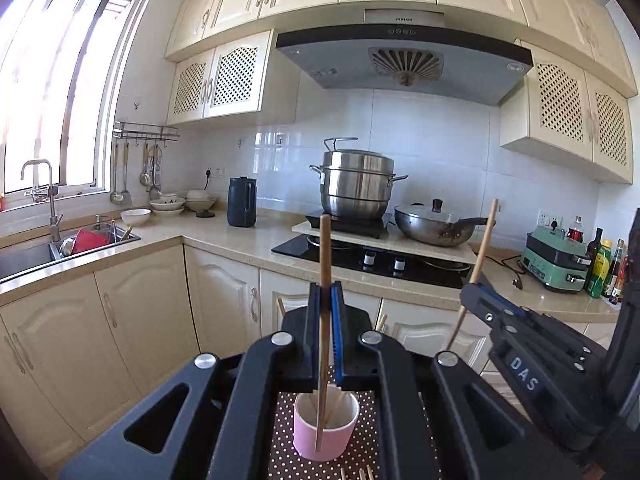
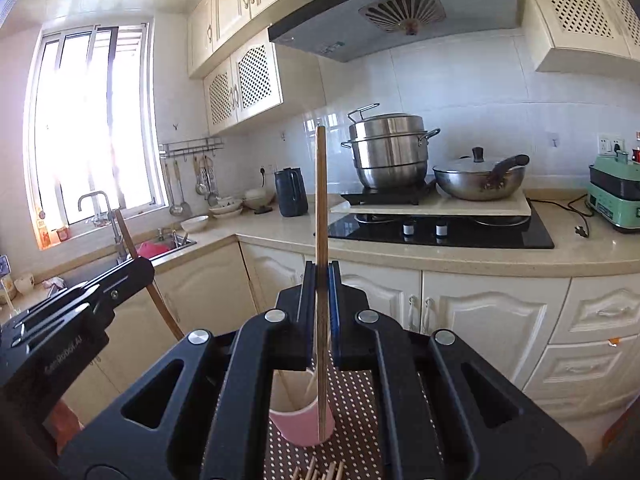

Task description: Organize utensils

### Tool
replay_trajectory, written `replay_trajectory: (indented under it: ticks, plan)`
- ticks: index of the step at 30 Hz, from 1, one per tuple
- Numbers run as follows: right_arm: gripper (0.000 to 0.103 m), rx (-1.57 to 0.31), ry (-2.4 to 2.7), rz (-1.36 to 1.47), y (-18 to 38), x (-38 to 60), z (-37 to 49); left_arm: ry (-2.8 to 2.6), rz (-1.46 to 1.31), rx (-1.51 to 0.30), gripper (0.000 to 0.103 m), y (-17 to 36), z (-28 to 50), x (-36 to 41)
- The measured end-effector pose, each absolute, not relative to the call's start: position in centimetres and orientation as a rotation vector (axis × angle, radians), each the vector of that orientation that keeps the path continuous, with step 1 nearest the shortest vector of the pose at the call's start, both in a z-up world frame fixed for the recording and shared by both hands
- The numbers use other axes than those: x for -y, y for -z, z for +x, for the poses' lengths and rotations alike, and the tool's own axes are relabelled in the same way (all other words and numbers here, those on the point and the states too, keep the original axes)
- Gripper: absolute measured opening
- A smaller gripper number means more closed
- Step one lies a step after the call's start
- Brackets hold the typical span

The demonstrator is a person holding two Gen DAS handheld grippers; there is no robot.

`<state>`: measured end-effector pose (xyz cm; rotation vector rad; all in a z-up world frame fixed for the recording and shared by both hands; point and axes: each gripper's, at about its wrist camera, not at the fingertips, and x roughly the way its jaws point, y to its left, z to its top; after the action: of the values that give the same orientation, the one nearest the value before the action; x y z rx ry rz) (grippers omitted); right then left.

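- While I hold both grippers up over the dotted mat (image 1: 362, 432), each is clamped on one wooden chopstick.
- My left gripper (image 1: 325, 300) pinches its chopstick (image 1: 325, 264) upright, jaws nearly together; the stick's lower end hangs in front of the pink cup (image 1: 326, 426) below the fingers.
- My right gripper (image 2: 319, 280) grips its chopstick (image 2: 321, 200) the same way, above that cup (image 2: 300, 420).
- More chopsticks (image 2: 320, 472) lie loose on the mat beneath me, nearer than the cup; a few stand inside it.
- The stove (image 2: 440, 228) sits ahead, beyond both fingertips.
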<state>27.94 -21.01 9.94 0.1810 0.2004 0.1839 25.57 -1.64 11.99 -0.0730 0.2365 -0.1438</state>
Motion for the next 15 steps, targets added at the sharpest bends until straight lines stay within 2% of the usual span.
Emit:
replay_trajectory:
  ticks: [7,15]
  plan:
    - [0.007,-0.180,-0.194,0.193,-10.7,20.0,30.3,0.135,-0.082,-0.212,0.006,-13.0,27.2,1.3]
    - [0.007,-0.256,-0.194,0.190,-8.8,18.9,34.1,0.138,-0.071,-0.226,0.006,-11.9,30.2,2.0]
